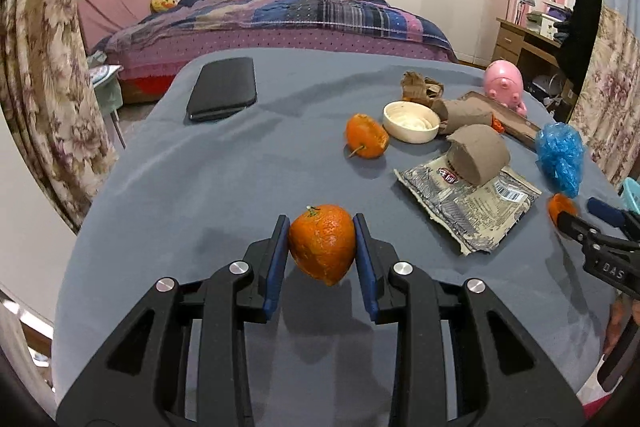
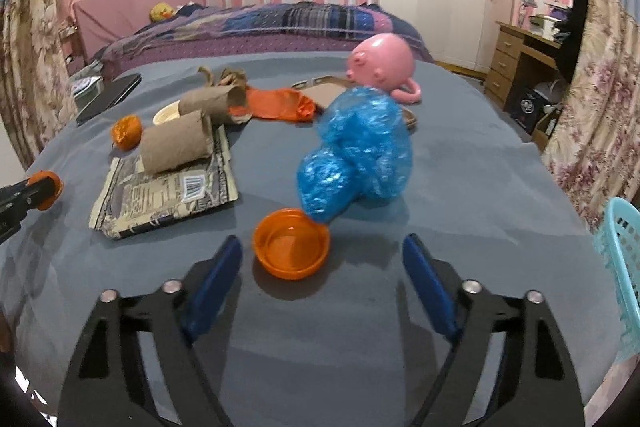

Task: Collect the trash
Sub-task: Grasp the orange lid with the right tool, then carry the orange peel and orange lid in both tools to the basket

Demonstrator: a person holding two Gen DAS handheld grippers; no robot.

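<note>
Table [image 2: 460, 167], grey cloth cover: bore all items below.

Basket [image 2: 624, 267], turquoise plastic: stood at the table's right edge, just beside the right gripper; judged the likely trash receptacle.

Snack wrapper [image 1: 468, 203], flattened, barcode up: lay right of centre with a cardboard tube [image 1: 478, 153] resting on it.

Blue plastic bag [image 2: 360, 151], crumpled: touched the far rim of the orange cap.

Orange peel [image 1: 323, 243], domed half-shell, stem end uppermost: gripped between the pads of the left gripper [image 1: 322, 241], which had closed on its two sides; appeared raised just off the cloth.

Second orange peel [image 1: 366, 137]: lay farther back, beside a white lid [image 1: 411, 121].

Orange cap [image 2: 291, 243], round, open side up, no long axis: sat directly ahead of the right gripper [image 2: 322, 255], left of its centreline, nearer the left pad. Jaws spread wide, holding nothing. The right hand was much the nearer.
</note>
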